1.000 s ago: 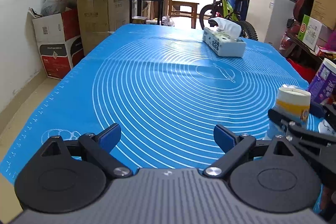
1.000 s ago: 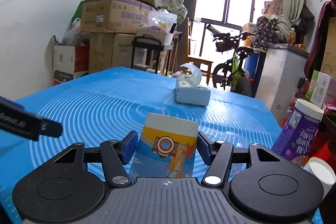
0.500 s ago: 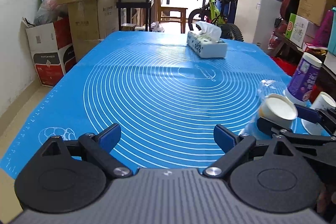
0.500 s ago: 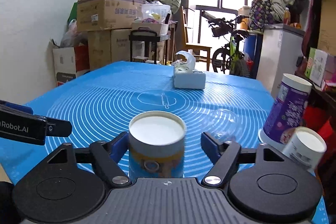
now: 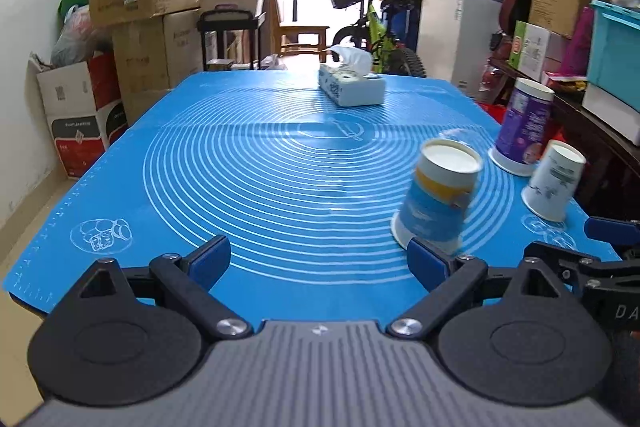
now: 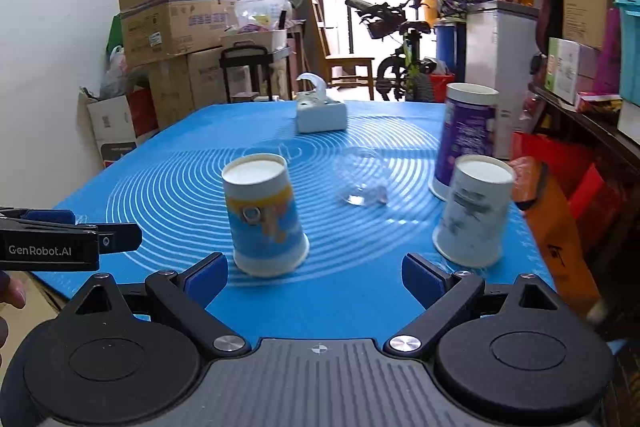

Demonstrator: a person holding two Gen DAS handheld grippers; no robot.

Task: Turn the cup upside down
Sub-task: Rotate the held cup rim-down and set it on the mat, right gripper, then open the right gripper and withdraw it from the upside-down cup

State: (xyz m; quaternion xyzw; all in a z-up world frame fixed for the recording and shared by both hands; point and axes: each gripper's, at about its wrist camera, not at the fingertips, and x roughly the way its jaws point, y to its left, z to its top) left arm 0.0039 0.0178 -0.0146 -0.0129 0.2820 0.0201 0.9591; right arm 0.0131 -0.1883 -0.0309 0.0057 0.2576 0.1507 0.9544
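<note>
The blue and yellow paper cup (image 6: 266, 219) stands upside down on the blue mat (image 6: 168, 195), just beyond my right gripper's left finger. It also shows in the left wrist view (image 5: 438, 197), ahead of my left gripper's right finger. My right gripper (image 6: 315, 277) is open and empty, drawn back from the cup. My left gripper (image 5: 320, 261) is open and empty near the mat's front edge (image 5: 280, 307).
A white paper cup (image 6: 472, 213) and a tall purple cup (image 6: 466, 139) stand upside down at the right. A clear plastic cup (image 6: 362, 179) lies on the mat between them. A tissue box (image 6: 320, 113) sits at the far end. Cardboard boxes (image 6: 172, 27) and a bicycle (image 6: 400, 47) stand behind.
My right gripper held the blue and yellow cup, turned it over, set it bottom-up on the mat, opened and drew back. My left gripper stayed open.
</note>
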